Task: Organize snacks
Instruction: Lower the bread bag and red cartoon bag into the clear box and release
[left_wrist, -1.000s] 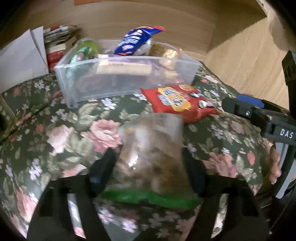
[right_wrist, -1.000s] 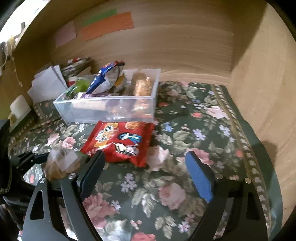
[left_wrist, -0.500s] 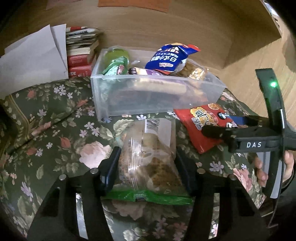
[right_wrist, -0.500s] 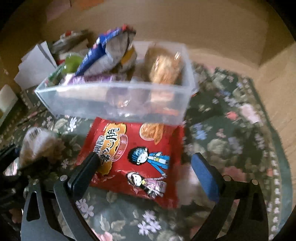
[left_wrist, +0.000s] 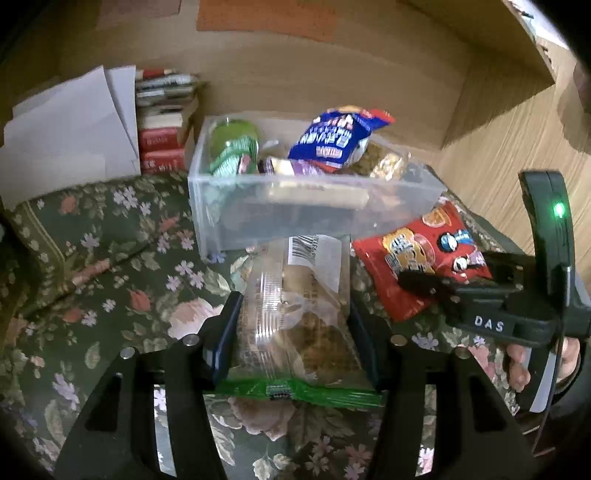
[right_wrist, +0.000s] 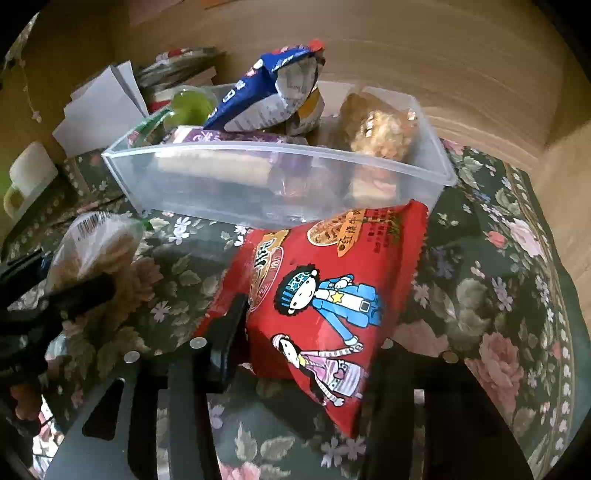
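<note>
Both tongs are loaded: the left tongs (left_wrist: 293, 343) are clamped on the clear-wrapped pastry (left_wrist: 295, 317), its long axis running straight ahead between the fingers, and the right tongs (right_wrist: 310, 343) have just been closing and now pinch the red snack bag (right_wrist: 325, 295) by its near end. The clear bin (right_wrist: 280, 184) sits dead ahead of both, just beyond each packet, already crowded. Looks like the left is nearer.
</note>
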